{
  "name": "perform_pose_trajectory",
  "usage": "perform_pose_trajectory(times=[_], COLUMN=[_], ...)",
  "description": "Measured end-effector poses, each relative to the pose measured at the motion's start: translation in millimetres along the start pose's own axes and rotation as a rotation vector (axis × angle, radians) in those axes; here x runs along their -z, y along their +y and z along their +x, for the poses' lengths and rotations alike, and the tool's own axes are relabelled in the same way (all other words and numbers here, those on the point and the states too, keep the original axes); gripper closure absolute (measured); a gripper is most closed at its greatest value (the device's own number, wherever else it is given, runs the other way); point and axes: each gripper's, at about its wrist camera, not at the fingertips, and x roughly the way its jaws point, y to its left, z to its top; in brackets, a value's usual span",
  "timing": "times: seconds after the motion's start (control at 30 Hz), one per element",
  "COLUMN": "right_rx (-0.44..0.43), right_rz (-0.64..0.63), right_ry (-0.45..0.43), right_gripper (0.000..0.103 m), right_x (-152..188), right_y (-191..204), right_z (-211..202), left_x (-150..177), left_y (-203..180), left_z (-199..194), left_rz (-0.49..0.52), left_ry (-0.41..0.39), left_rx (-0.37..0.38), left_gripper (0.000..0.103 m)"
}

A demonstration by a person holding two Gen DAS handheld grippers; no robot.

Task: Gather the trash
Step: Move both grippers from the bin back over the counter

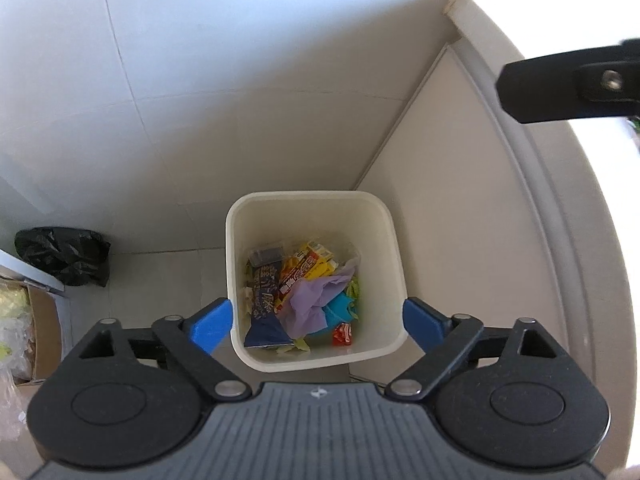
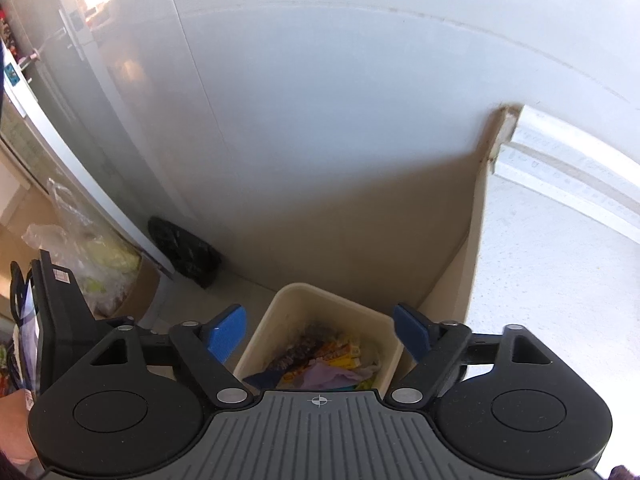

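Hovering over bin [image 1: 314, 280], grippers [image 1: 318, 320] apparently empty.

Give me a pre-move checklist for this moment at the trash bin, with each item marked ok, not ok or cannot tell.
1. Left gripper empty, jaws wide: ok.
2. Right gripper empty, jaws wide: ok.
3. White trash bin upright in the corner, standing apart from both grippers: ok.
4. Trash lies inside the bin: purple paper, yellow snack wrapper, dark blue packet, small red wrapper: ok.
5. Nothing hangs over the bin rim: ok.
6. Black plastic bag on the floor by the wall, not collected; whether it counts as trash: cannot tell.
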Motion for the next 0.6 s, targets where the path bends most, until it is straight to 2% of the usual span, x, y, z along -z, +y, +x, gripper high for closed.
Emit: perform_pose_trajectory(times=[0.13,0.27,0.4,0.6], right_rx=[0.024,0.091,0.143,0.254], right_rz=[0.019,0.057,0.136,0.213], right_ry=[-0.048,-0.101,-0.156,-0.182], right_gripper=[0.013,0.01,0.008,0.007], right_x=[5.0,12.6,26.0,50.9], right_y=[-1.8,-10.4,-30.0,-66.9], right_z=[-21.2,-47.9,-76.3,-110.7], left_x=[-4.7,-12.4,-22.1,-40.3], left_y=[-1.5,-5.1,-17.9,-50.7], left_z=[-15.7,-36.3,-54.6,-76.1], left_rz=[0.032,0.05,0.091,0.16], left_ry=[-0.033,-0.087,-0.141,-0.202], left_rx=[-0.011,-0.019,-0.009,0.038], left_gripper=[0.005,0.001,0.001,0.001])
